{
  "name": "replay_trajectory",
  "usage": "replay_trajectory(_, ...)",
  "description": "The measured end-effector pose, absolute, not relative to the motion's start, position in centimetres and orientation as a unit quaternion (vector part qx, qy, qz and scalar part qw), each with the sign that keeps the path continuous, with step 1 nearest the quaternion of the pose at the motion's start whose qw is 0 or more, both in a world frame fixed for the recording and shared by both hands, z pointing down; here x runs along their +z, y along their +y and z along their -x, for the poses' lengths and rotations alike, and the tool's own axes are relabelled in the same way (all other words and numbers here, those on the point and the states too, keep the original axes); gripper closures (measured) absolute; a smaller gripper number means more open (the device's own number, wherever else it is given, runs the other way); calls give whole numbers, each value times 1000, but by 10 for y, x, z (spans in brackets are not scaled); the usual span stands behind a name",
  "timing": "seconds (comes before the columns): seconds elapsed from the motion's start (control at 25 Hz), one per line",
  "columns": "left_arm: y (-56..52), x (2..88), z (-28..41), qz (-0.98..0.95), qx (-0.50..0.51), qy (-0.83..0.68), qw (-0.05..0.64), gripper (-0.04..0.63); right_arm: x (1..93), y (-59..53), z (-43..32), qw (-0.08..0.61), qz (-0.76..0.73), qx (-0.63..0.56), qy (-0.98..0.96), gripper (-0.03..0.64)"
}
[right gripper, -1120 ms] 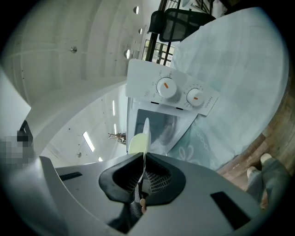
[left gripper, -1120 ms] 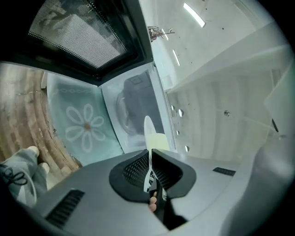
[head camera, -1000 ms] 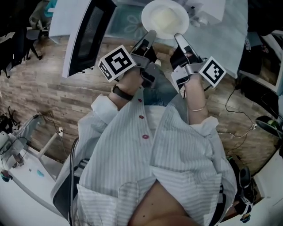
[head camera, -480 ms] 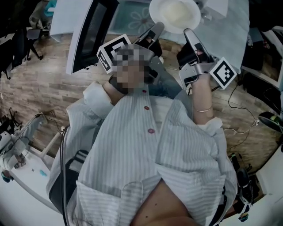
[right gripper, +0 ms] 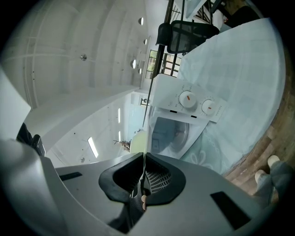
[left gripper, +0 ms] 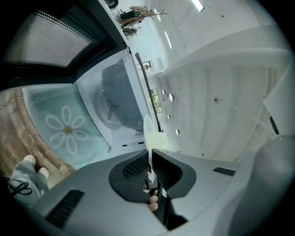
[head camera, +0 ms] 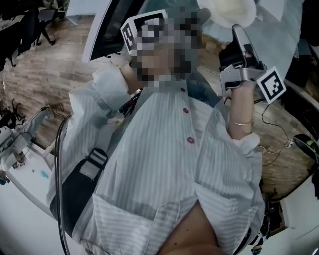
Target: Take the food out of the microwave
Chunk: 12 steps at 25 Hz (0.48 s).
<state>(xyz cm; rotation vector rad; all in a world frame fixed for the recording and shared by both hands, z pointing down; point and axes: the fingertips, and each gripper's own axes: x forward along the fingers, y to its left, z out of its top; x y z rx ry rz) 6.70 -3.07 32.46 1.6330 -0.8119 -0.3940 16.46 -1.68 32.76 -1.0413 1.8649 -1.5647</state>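
A white plate (head camera: 230, 10) with pale food on it shows at the top edge of the head view, held between both grippers. My right gripper (head camera: 237, 31) is shut on its right rim. My left gripper is mostly under a mosaic patch there; only its marker cube (head camera: 143, 26) shows. In the left gripper view the left gripper (left gripper: 150, 154) is shut on the plate rim (left gripper: 148, 132), seen edge-on. In the right gripper view the right gripper (right gripper: 144, 159) pinches the thin plate edge (right gripper: 139, 142). The white microwave (left gripper: 116, 107) stands open beyond the plate, its cavity bare.
The microwave door (head camera: 107, 27) hangs open at the left. The microwave's two dials (right gripper: 196, 102) face the right gripper. It stands on a pale blue cloth with a flower print (left gripper: 64, 131). Cables (head camera: 279, 134) lie on the wooden floor. A white desk (head camera: 25, 189) sits at lower left.
Both grippers and the plate have risen together and drifted right in the head view. The grip on the plate is unchanged.
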Motion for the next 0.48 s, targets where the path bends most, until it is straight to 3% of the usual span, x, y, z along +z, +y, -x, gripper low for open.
replay_trajectory(0.48, -38, 328, -68, -707, -152, -338, 602, 566, 330, -20, -165, 245, 390, -574, 677, 577)
